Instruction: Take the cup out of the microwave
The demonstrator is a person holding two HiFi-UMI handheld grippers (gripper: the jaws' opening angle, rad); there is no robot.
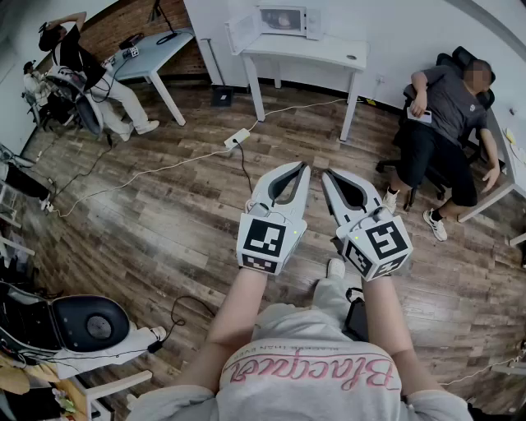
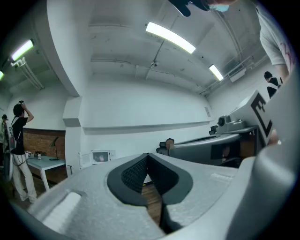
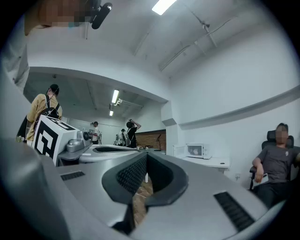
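Observation:
A white microwave (image 1: 283, 20) stands on a white table (image 1: 329, 53) at the far side of the room, its door swung open to the left. Inside it a small pale cup (image 1: 284, 18) shows dimly. My left gripper (image 1: 306, 167) and right gripper (image 1: 325, 173) are held side by side over the wooden floor, far short of the table, both shut with nothing in them. In the left gripper view my left gripper (image 2: 148, 154) points toward the distant microwave (image 2: 101, 157). My right gripper (image 3: 146, 153) has the microwave (image 3: 198, 151) to the right of its tips.
A person sits in an office chair (image 1: 448, 115) right of the table. Another person (image 1: 82, 66) sits by a grey table (image 1: 152, 49) at the back left. A power strip (image 1: 237, 138) and cables lie on the floor. A black-and-white machine (image 1: 82, 325) stands at the near left.

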